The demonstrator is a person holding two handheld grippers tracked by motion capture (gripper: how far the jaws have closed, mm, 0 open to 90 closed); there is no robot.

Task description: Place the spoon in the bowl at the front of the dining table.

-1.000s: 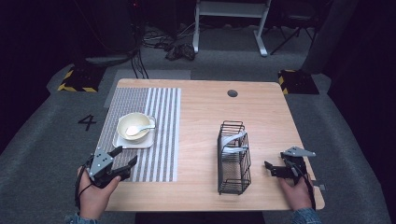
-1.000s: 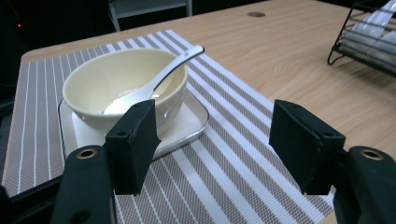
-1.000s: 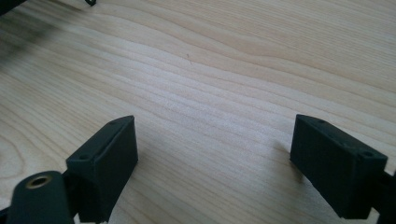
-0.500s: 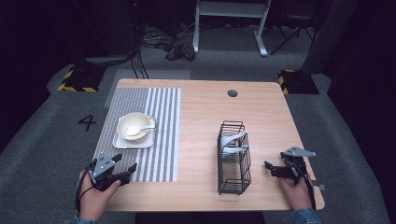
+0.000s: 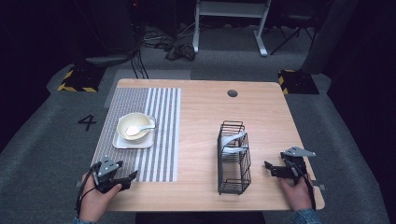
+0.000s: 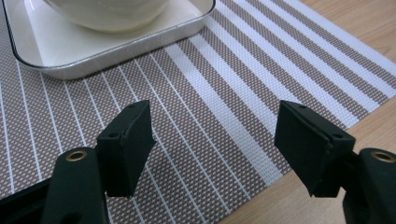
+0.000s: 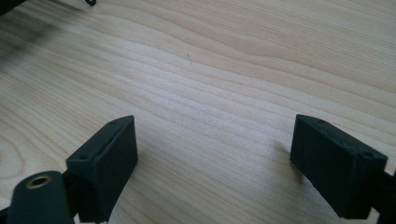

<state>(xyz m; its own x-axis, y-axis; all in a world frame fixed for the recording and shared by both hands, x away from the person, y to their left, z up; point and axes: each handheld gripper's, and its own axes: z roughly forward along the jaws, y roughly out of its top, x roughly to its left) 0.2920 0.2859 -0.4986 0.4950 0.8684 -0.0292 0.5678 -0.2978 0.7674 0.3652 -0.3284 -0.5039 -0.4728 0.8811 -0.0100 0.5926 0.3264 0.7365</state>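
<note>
My left gripper (image 5: 122, 178) hovers low over the near end of the striped placemat (image 5: 159, 140), jaws spread wide with nothing between them, and the square plate (image 6: 93, 56) with the cream bowl (image 5: 134, 126) and its white spoon (image 5: 138, 129) sits just ahead of it. My right gripper (image 5: 272, 168) rests near the table (image 5: 201, 102) edge, jaws likewise apart and empty over bare wood, just beside the black wire rack (image 5: 233, 158). I judge the bowl set is what I reach for next. To do it well I should come in level, line one jaw over the plate's rim and one beneath, and close slowly so the bowl does not slide or the spoon tip out.
</note>
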